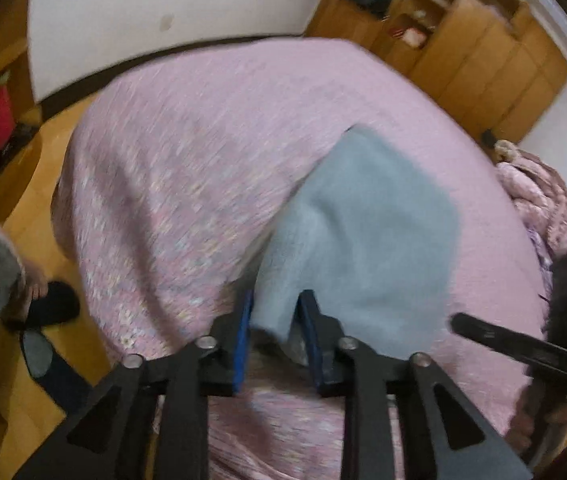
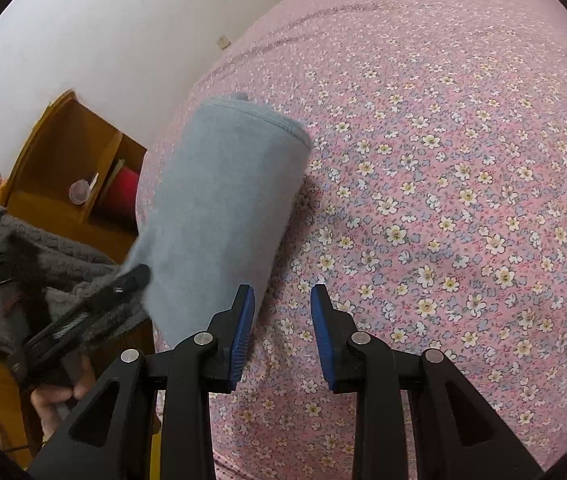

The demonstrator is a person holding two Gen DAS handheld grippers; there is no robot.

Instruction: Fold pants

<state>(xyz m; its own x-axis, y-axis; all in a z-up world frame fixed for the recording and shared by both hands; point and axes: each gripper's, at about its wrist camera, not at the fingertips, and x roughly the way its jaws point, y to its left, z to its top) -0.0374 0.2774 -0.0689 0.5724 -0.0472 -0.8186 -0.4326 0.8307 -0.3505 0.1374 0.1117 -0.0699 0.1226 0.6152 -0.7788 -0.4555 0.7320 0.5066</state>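
Looking along the left gripper from its wrist camera, the two blue pads stand a little apart with a corner of the light-blue fleece pants between them. The picture is smeared, so I cannot tell whether the pads really pinch the fabric or only frame it. The pants are folded into a broad slab that slopes from the gripper out over the pink floral bedsheet, the near corner raised off the bed and the far end lying on it. At the right edge the right gripper shows as a dark bar, with fingers of the person wrapped round its handle below. A wooden cabinet stands past the far corner of the bed, a crumpled pink blanket lies at the bed's right side, and a black slipper sits on the wooden floor at left.

From the right wrist camera, the right gripper hangs above the bedsheet with its jaws spread and nothing between them; its left pad is just beside the edge of the pants. The pants look like a folded bundle, hem end resting on the sheet and near end lifted toward the left gripper, which crosses the lower left blurred. A wooden shelf with a red object stands by the white wall.
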